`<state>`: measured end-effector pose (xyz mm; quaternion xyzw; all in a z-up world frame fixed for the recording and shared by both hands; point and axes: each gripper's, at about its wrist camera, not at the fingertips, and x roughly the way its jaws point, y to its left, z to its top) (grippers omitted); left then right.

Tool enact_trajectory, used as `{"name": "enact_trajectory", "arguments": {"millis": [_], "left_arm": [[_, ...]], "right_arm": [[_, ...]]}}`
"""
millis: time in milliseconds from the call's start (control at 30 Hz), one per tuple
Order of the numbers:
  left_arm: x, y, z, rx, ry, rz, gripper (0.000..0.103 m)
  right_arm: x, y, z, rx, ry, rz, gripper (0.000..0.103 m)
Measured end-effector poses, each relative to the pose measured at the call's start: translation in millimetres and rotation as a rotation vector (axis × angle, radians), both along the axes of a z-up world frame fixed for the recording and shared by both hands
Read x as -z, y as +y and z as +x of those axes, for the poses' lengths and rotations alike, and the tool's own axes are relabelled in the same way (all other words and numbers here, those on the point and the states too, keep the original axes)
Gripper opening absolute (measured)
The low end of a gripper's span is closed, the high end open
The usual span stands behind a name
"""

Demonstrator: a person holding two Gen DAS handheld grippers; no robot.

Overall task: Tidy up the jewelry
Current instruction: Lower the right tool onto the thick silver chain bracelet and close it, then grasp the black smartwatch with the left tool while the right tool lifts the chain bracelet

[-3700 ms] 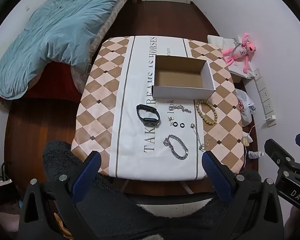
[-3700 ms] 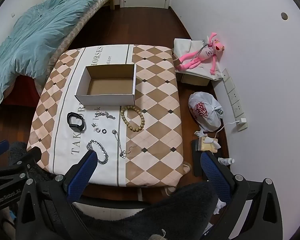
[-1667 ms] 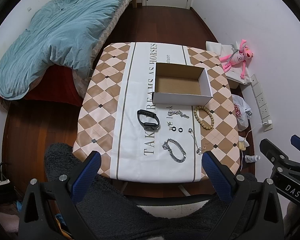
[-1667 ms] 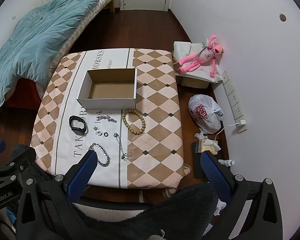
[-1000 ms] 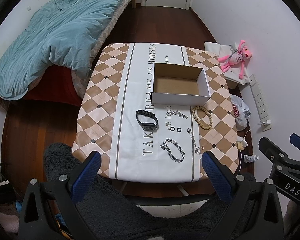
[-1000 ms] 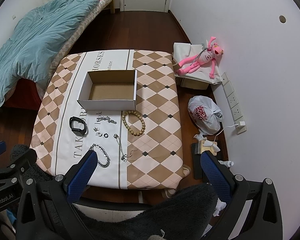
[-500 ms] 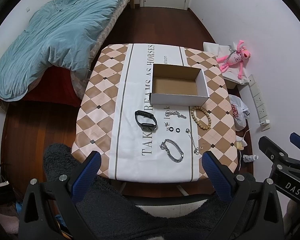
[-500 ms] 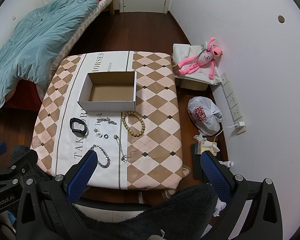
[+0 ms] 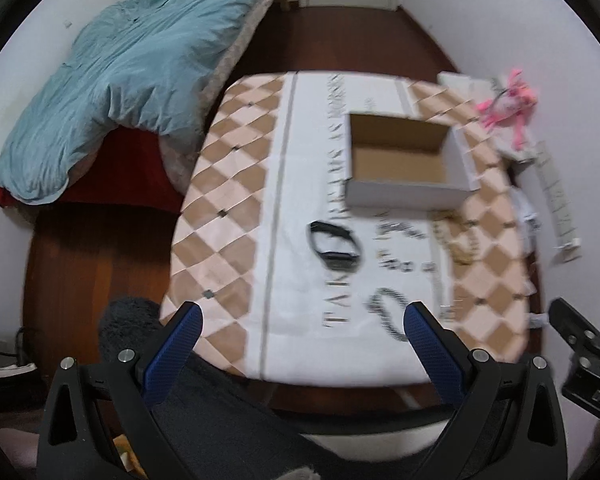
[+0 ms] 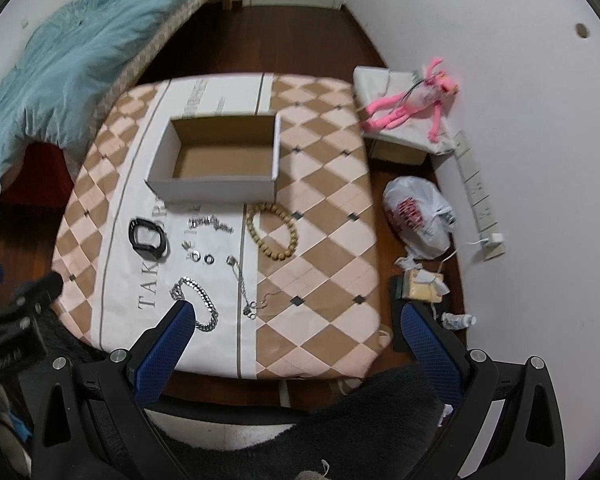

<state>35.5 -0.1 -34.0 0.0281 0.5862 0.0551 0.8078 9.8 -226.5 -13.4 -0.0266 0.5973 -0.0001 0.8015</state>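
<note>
An open white cardboard box (image 10: 216,160) stands empty on the checked tablecloth (image 10: 323,216); it also shows in the left wrist view (image 9: 403,160). In front of it lie a black watch band (image 10: 148,238), a wooden bead bracelet (image 10: 272,232), a silver chain bracelet (image 10: 198,304), two small rings (image 10: 202,257), a short silver chain (image 10: 212,223) and a thin necklace (image 10: 246,288). The watch band (image 9: 335,242) is blurred in the left wrist view. My left gripper (image 9: 300,320) and right gripper (image 10: 294,320) are open and empty, above the table's near edge.
A bed with a teal duvet (image 9: 112,80) stands left of the table. A pink plush toy (image 10: 415,100) on a white bag, a plastic bag (image 10: 415,216), a power strip (image 10: 479,196) and small clutter (image 10: 419,280) lie on the floor at the right wall. A dark fuzzy seat (image 10: 339,432) is below me.
Both grippers have moved forward and down toward the table, so the box and jewelry look larger. The left view is motion-blurred. Nothing on the table has moved.
</note>
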Motion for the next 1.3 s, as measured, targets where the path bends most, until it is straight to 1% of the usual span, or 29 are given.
{"name": "enact_trajectory", "arguments": {"millis": [33, 67, 133, 200, 233, 300, 367, 533, 600, 700, 900, 933, 967, 1000, 1033, 1067, 1100, 1167, 1300], "left_arm": [[11, 4, 3, -0.005, 0.014, 0.005, 0.103], [22, 9, 6, -0.011, 0.025, 0.015, 0.103], [43, 14, 11, -0.017, 0.065, 0.029, 0.103], [63, 18, 17, -0.025, 0.097, 0.041, 0.103], [74, 19, 19, -0.027, 0.118, 0.046, 0.103], [93, 21, 22, -0.032, 0.148, 0.052, 0.103], [107, 29, 20, -0.033, 0.169, 0.061, 0.103], [132, 44, 14, -0.054, 0.210, 0.068, 0.103], [139, 46, 12, -0.058, 0.224, 0.067, 0.103], [148, 48, 11, -0.062, 0.239, 0.069, 0.103], [161, 55, 7, -0.080, 0.255, 0.061, 0.103], [163, 56, 6, -0.083, 0.257, 0.058, 0.103], [165, 57, 5, -0.085, 0.258, 0.056, 0.103], [165, 59, 3, -0.086, 0.258, 0.055, 0.103], [167, 61, 0, -0.086, 0.255, 0.055, 0.103], [169, 61, -2, -0.084, 0.255, 0.055, 0.103], [170, 61, -3, -0.082, 0.254, 0.055, 0.103], [172, 62, 0, -0.078, 0.253, 0.053, 0.103], [160, 54, 1, -0.076, 0.242, 0.049, 0.103]], "right_arm": [[10, 2, 4, -0.005, 0.021, 0.009, 0.102], [26, 6, 10, -0.016, 0.051, 0.026, 0.101], [47, 12, 16, -0.031, 0.083, 0.037, 0.091], [83, 27, 17, -0.060, 0.123, 0.038, 0.086], [96, 33, 17, -0.067, 0.137, 0.034, 0.082], [118, 42, 22, -0.085, 0.176, 0.026, 0.079], [143, 55, 19, -0.096, 0.202, 0.025, 0.076], [176, 70, 21, -0.096, 0.258, 0.029, 0.071], [185, 74, 21, -0.092, 0.271, 0.043, 0.069], [189, 79, 21, -0.094, 0.254, 0.021, 0.068], [188, 78, 20, -0.114, 0.229, 0.013, 0.065], [185, 78, 18, -0.118, 0.219, 0.013, 0.063], [184, 82, 17, -0.122, 0.203, 0.009, 0.059], [181, 87, 12, -0.125, 0.185, -0.001, 0.045], [181, 89, 11, -0.125, 0.172, -0.021, 0.023], [181, 87, 11, -0.124, 0.167, -0.049, 0.015], [181, 89, 9, -0.125, 0.161, -0.051, 0.009], [183, 87, 9, -0.123, 0.161, -0.036, 0.007], [180, 87, 5, -0.109, 0.161, -0.017, 0.007]]}}
